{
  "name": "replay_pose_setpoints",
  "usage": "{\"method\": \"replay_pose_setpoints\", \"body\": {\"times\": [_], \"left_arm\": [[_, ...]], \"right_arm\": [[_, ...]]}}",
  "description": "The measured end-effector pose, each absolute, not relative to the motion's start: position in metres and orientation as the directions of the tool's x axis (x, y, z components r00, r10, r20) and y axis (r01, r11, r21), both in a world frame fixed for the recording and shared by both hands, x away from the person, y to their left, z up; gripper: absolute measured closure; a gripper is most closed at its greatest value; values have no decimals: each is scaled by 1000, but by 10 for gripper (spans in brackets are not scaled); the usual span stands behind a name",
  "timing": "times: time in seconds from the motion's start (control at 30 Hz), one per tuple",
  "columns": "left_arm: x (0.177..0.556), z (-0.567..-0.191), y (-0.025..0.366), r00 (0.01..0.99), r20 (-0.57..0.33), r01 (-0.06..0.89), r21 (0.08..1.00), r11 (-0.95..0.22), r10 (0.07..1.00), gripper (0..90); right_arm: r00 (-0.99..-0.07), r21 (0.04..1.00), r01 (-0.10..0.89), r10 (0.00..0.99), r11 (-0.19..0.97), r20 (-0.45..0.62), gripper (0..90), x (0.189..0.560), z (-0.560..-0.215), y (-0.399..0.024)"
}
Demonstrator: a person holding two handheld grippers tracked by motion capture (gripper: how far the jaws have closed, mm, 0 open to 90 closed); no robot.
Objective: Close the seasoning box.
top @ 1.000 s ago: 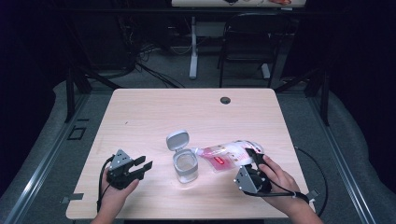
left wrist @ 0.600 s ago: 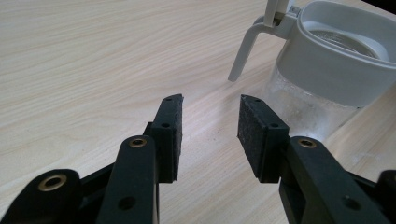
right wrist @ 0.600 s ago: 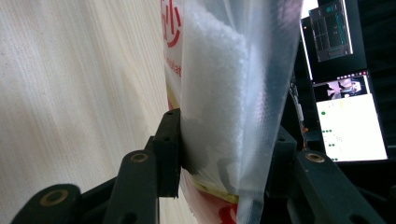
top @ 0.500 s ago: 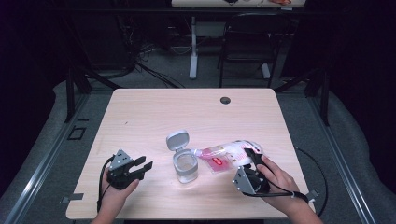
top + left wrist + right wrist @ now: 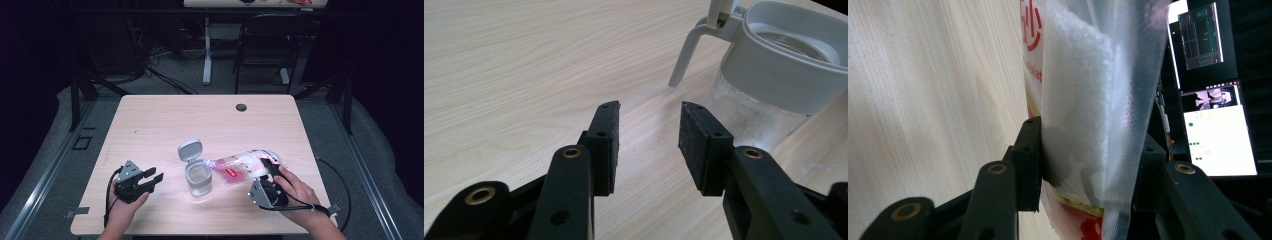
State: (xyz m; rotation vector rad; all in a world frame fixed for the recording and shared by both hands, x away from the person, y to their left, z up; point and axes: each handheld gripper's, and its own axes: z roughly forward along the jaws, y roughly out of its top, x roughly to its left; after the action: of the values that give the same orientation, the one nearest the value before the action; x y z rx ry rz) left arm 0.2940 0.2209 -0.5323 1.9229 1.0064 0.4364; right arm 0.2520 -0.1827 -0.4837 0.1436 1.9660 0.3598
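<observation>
Beside the jar [image 5: 198, 177], right tongs [image 5: 1088, 165] seemingly clamp a tilted bag [image 5: 245, 166].

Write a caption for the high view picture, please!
Right gripper tips a bag toward an open jar.

The bag [image 5: 1088, 100] bears red print, too partial to read.
</observation>
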Motion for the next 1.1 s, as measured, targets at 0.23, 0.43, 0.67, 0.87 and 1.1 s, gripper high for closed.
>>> {"method": "replay_pose_setpoints", "body": {"times": [0.23,0.43,0.67,0.87,1.1], "left_arm": [[294,-532,220,609,-91,474,839,-269,788,607],[294,-532,220,611,-87,470,840,-271,787,607],[293,-532,220,610,-93,473,840,-267,787,607],[293,-531,220,615,-91,473,838,-273,783,606],[292,-531,219,617,-89,468,840,-274,782,605]], "right_arm": [[-408,309,-74,254,948,-877,580,252,-484,-181],[-403,280,-61,233,958,-885,580,251,-481,-180],[-400,280,-75,229,957,-888,580,252,-481,-179],[-400,272,-81,219,959,-890,580,252,-482,-178],[-393,250,-83,199,965,-898,581,252,-481,-177]]}}
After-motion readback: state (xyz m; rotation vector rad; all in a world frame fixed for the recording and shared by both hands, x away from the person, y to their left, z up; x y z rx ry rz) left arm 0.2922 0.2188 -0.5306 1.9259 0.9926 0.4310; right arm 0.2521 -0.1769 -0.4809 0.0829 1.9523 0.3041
